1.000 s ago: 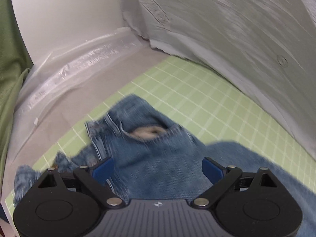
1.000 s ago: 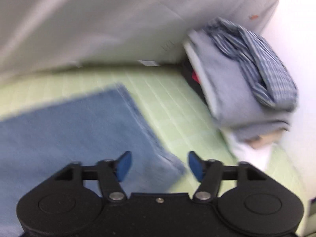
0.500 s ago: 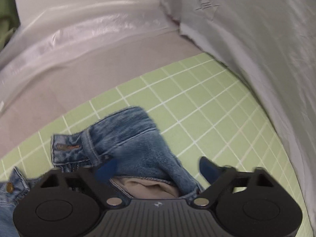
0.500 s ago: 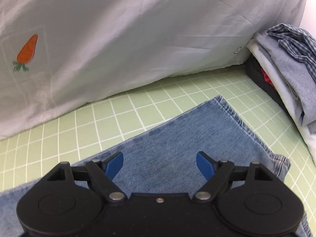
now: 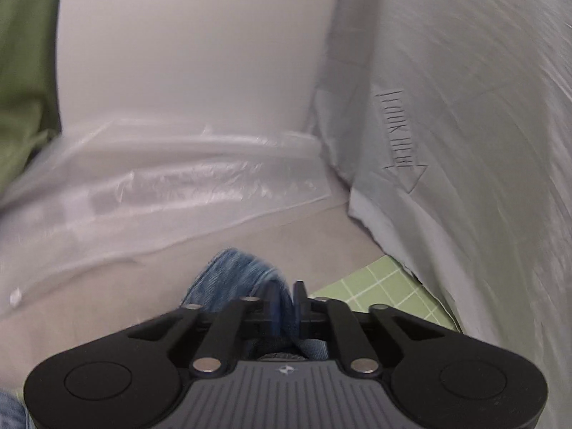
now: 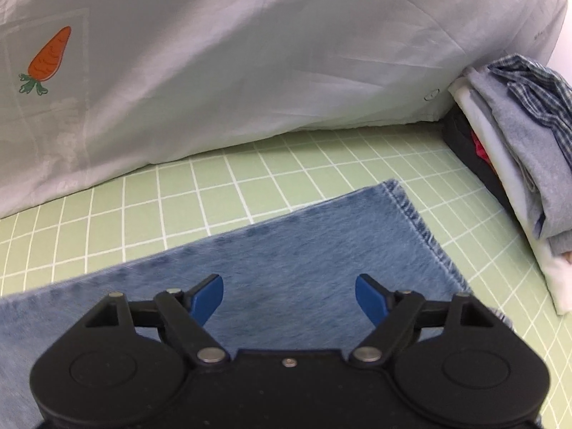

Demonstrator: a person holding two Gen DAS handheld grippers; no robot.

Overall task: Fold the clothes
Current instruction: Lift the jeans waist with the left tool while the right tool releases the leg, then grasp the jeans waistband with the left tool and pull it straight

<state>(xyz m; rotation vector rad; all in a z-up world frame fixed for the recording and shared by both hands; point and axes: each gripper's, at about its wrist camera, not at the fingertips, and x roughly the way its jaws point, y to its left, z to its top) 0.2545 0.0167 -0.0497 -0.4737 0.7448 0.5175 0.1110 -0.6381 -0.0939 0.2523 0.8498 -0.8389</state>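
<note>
Denim jeans (image 6: 304,250) lie across the lower frame on the green grid mat (image 6: 250,178); the right gripper (image 6: 289,295) hovers wide open above them. The left gripper (image 5: 285,298) pinches a denim fold at lower centre. The arrow lettering is unreadable.

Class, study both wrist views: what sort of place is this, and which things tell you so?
Probably a home laundry-folding spot: blue denim jeans lie on a green gridded mat, beside a stack of folded clothes, against a pale carrot-print sheet.
</note>
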